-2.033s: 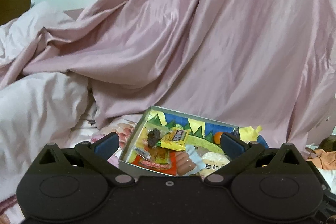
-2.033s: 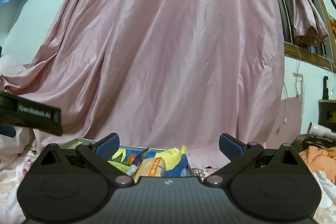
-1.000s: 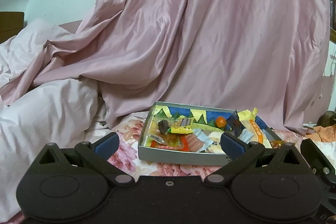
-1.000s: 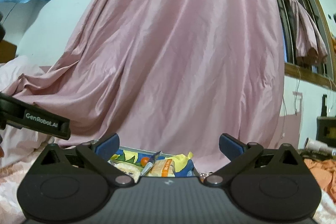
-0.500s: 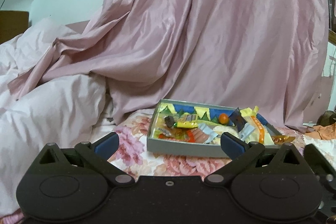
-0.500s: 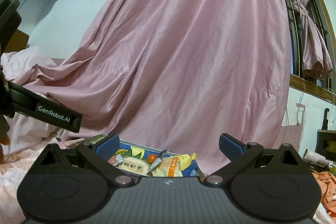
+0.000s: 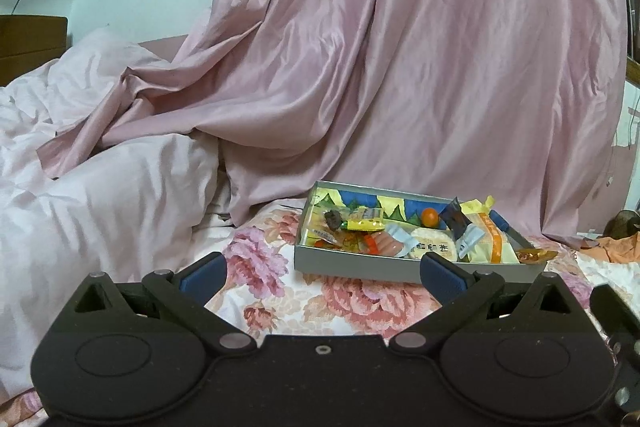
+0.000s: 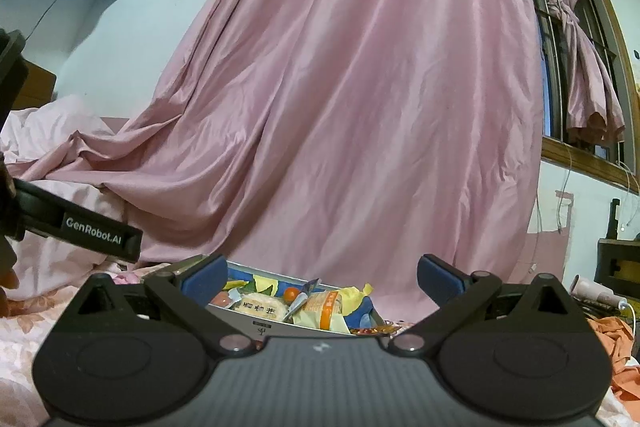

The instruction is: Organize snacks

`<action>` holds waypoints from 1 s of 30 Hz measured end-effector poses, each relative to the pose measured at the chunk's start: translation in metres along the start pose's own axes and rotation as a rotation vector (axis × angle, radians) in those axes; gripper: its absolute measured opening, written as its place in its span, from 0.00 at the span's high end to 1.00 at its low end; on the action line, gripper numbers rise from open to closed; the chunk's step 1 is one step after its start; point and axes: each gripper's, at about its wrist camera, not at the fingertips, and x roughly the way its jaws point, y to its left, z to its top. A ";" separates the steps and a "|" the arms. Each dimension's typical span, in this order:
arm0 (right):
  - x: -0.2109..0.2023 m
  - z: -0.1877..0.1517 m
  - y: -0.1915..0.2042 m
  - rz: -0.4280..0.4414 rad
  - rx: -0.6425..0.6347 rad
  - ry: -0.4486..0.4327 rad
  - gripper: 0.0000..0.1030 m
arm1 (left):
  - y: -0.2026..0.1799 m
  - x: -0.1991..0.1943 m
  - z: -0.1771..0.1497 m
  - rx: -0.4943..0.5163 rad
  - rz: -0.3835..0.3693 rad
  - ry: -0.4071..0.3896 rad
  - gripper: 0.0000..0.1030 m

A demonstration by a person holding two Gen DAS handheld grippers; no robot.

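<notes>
A shallow grey box full of mixed snack packets lies on the flowered bedsheet; it also shows in the right wrist view. Inside are a small orange fruit, a yellow packet, sausages and a round white rice cracker. One orange candy wrapper rests at the box's right rim. My left gripper is open and empty, a little short of the box. My right gripper is open and empty, low before the box.
A large pink curtain hangs behind the box. A rumpled pale pink duvet lies to the left. Orange cloth and clutter sit at the right. The left gripper's body shows at the left of the right wrist view.
Both grippers have drawn back from the box and away to the left; the box now looks smaller and farther to the right. Both stayed open and empty.
</notes>
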 end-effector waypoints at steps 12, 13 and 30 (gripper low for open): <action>-0.018 -0.003 0.000 -0.011 0.005 0.018 0.00 | -0.001 -0.018 -0.001 0.031 0.021 -0.009 0.01; -0.019 -0.003 0.000 -0.011 0.005 0.021 0.00 | 0.000 -0.018 -0.002 0.030 0.019 -0.009 0.01; -0.022 -0.011 0.003 -0.007 0.017 0.117 0.00 | 0.025 -0.017 -0.029 0.048 -0.004 0.050 0.01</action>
